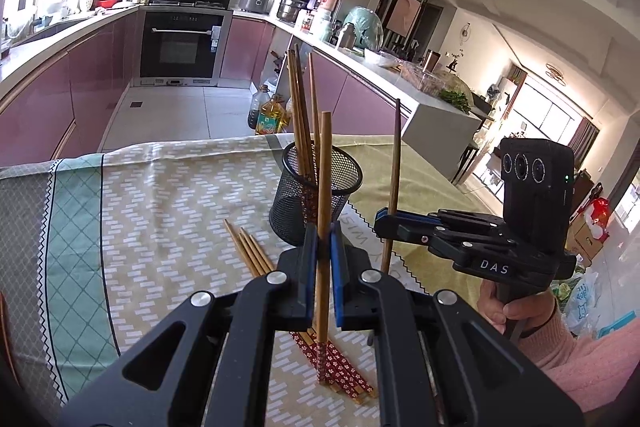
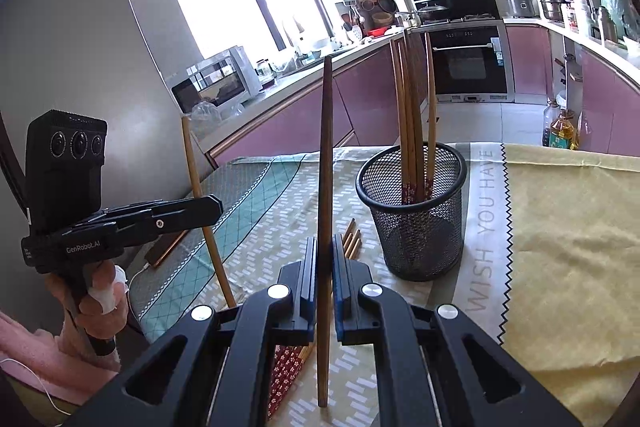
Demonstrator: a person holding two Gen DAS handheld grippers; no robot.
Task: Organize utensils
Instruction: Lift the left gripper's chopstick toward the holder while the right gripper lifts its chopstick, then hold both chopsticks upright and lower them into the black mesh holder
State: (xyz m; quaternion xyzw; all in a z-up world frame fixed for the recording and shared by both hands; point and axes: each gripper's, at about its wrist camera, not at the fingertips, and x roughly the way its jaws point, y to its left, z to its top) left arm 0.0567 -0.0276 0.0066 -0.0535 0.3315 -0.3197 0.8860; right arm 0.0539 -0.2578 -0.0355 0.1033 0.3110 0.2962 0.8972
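— What have you got in each hand?

— My left gripper (image 1: 324, 239) is clamped on a light chopstick (image 1: 323, 195), upright, its patterned end down by the loose chopsticks (image 1: 256, 255) on the tablecloth (image 1: 160, 195). My right gripper (image 2: 325, 251) pinches a darker chopstick (image 2: 326, 163), also upright.

— And the holder?

— The mesh cup (image 2: 416, 211) stands just ahead on the cloth — several chopsticks already in it.
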